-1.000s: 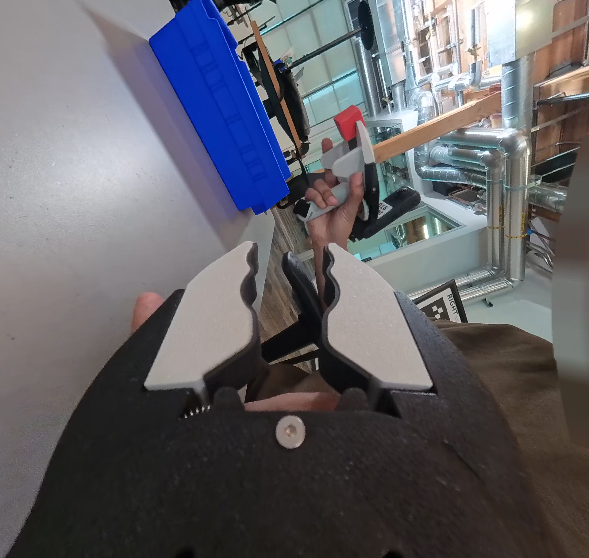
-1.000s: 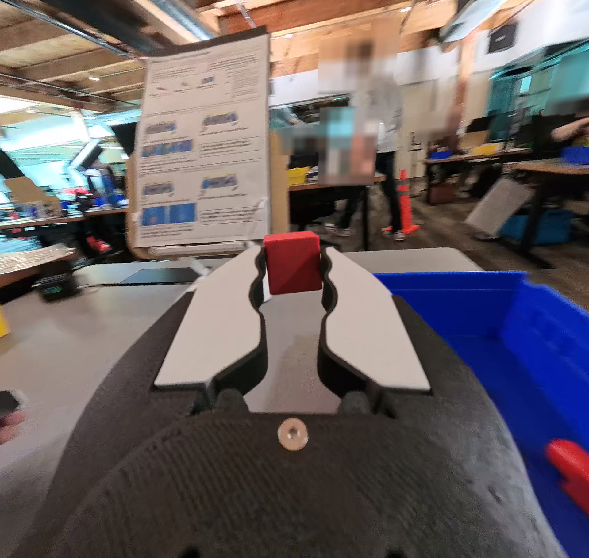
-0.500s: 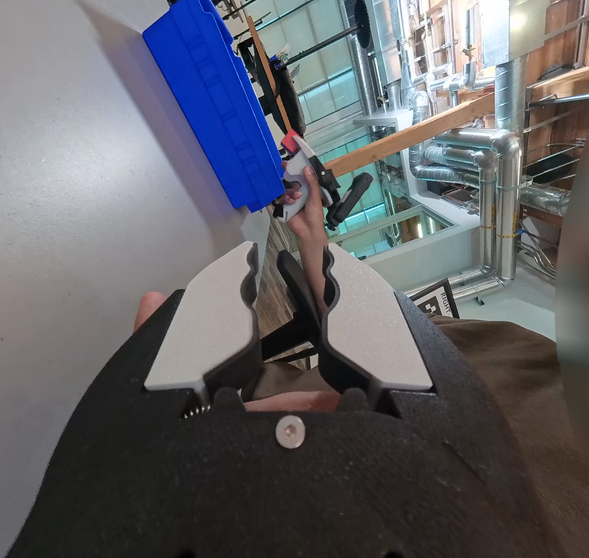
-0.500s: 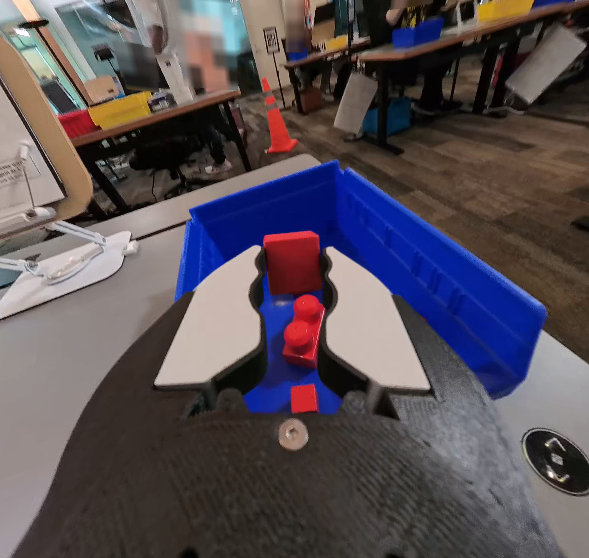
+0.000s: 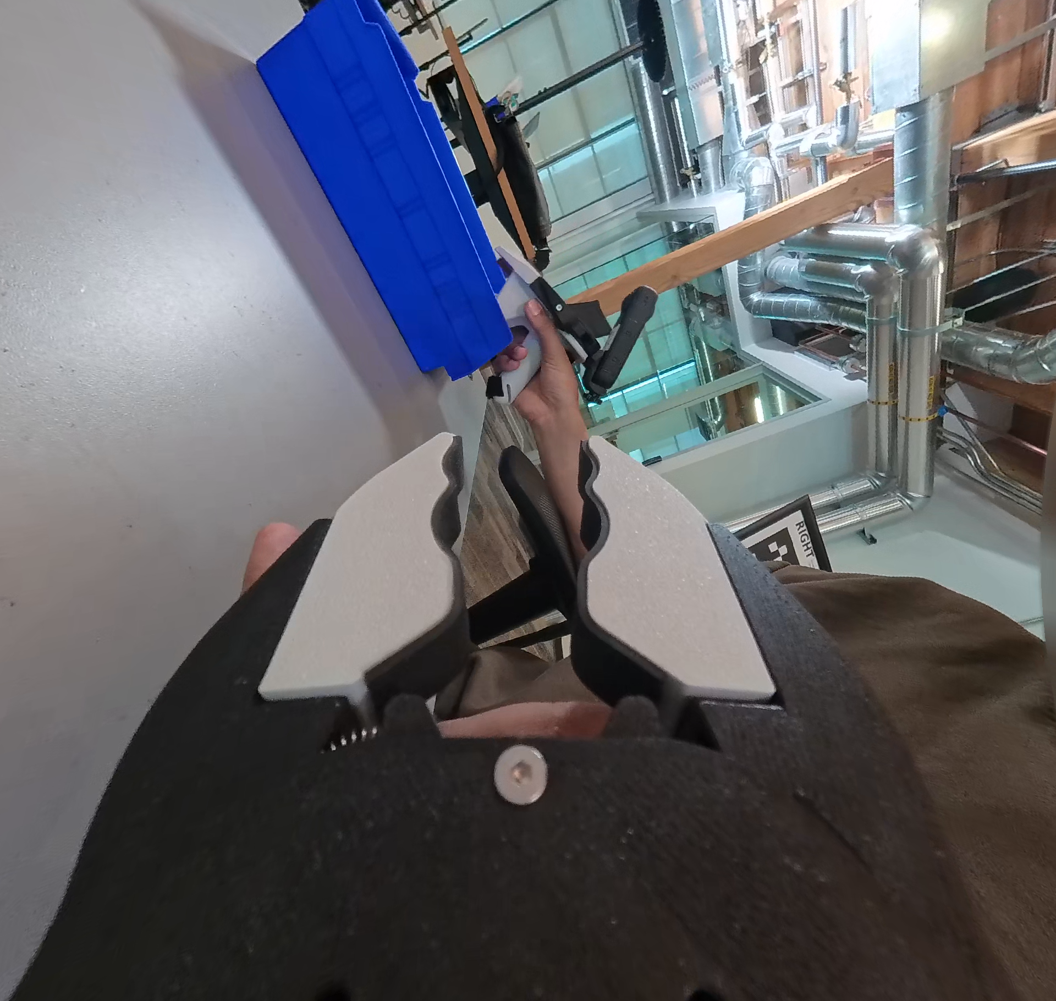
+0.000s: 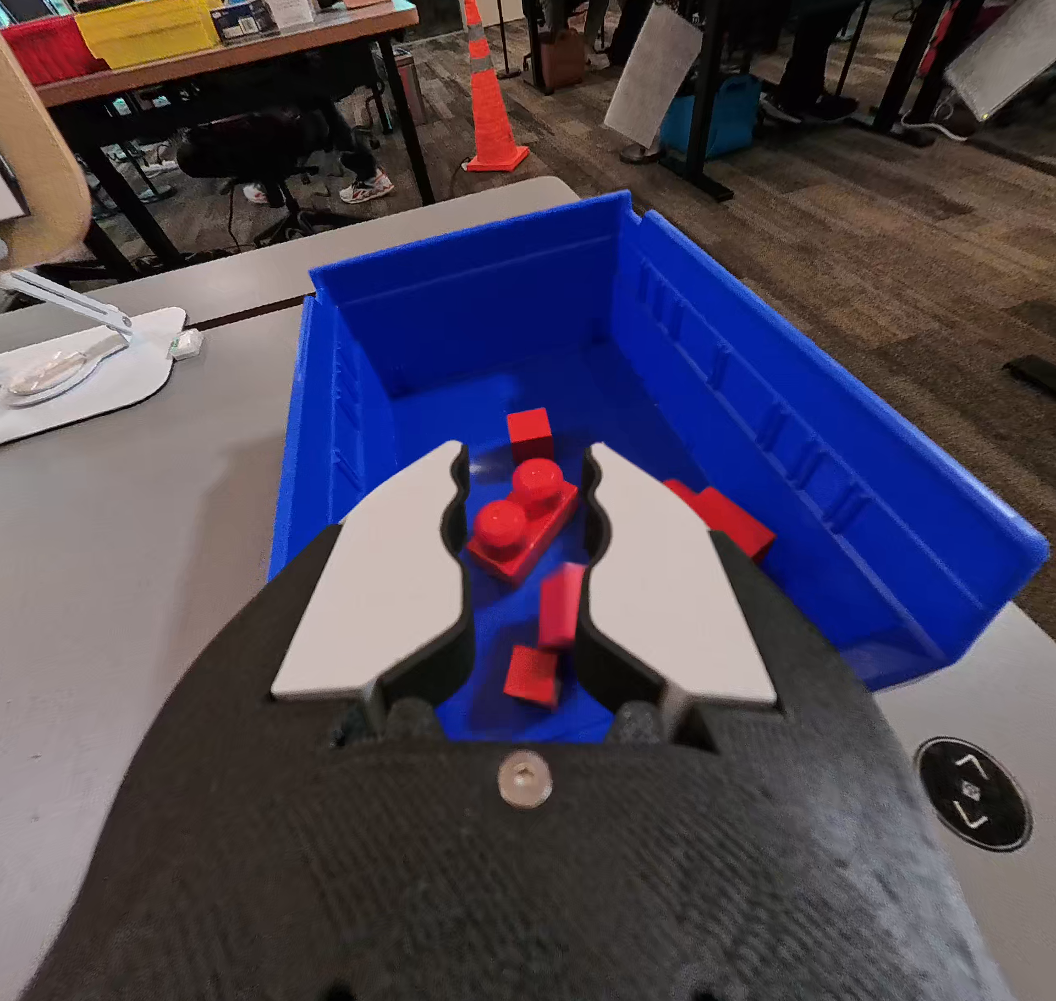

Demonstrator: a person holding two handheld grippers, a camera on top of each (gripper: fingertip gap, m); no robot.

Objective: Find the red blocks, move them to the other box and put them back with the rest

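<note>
In the right wrist view my right gripper (image 6: 523,453) is open and empty, held just above the blue box (image 6: 828,391). Several red blocks lie on the box floor. They include a two-stud brick (image 6: 523,522), a cube (image 6: 530,431), a bigger block (image 6: 726,516) partly behind my right finger, a motion-blurred block (image 6: 561,602) and a small one (image 6: 531,676). My left gripper (image 5: 517,448) is open and empty, rolled on its side by the table edge. The left wrist view shows the blue box (image 5: 388,173) from outside, with the right gripper (image 5: 523,311) reaching into its near end.
The box stands on a grey table (image 6: 114,573), close to its right edge. A white stand base (image 6: 74,368) lies at the far left. A black round grommet (image 6: 971,791) sits in the table at the right. An orange cone (image 6: 488,93) stands on the floor beyond. Some 40 cm of space lies between my two pairs of fingers. My right gripper is the nearer one to the bigger block (image 6: 726,516): about 10 cm, against 50 cm. Measured from the fingertips, the cube (image 6: 530,431) is 12 cm or so from the right gripper and 45 cm from the left.
My right gripper carried a red block over the blue box, tilted down, opened and let it go into the box. The left gripper has hardly moved.
</note>
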